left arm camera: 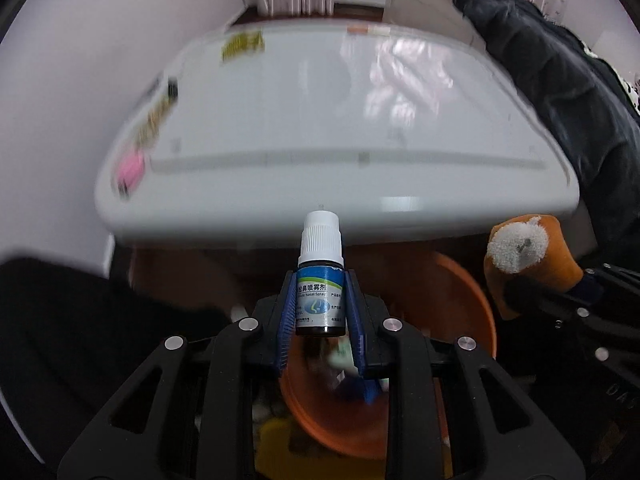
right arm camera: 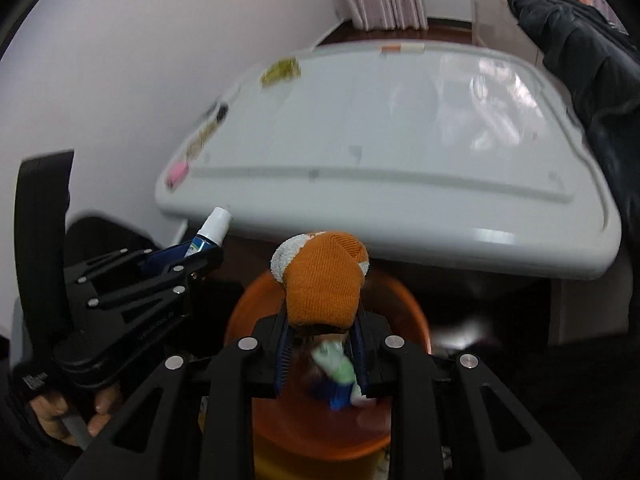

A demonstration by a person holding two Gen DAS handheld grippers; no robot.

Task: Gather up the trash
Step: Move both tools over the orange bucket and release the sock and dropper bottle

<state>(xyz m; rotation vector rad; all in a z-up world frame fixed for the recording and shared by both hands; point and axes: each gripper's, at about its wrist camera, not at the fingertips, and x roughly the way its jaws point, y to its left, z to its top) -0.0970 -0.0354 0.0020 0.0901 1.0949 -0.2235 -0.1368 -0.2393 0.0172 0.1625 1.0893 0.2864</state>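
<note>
My left gripper (left arm camera: 320, 300) is shut on a small nasal spray bottle (left arm camera: 320, 276) with a white cap and blue label, held upright above an orange bin (left arm camera: 460, 300). The bottle also shows in the right wrist view (right arm camera: 212, 230). My right gripper (right arm camera: 322, 320) is shut on an orange and white knitted sock (right arm camera: 324, 280), held above the same orange bin (right arm camera: 404, 308). The sock also shows in the left wrist view (left arm camera: 524, 252). Inside the bin lie a green-white tube (right arm camera: 336, 364) and blue scraps.
A white table (left arm camera: 320, 128) stands beyond the bin, with a yellow wrapper (left arm camera: 242, 46), a pink item (left arm camera: 130, 168) and other wrappers along its left edge. A dark jacket (left arm camera: 560, 80) hangs at the right. A white wall is at the left.
</note>
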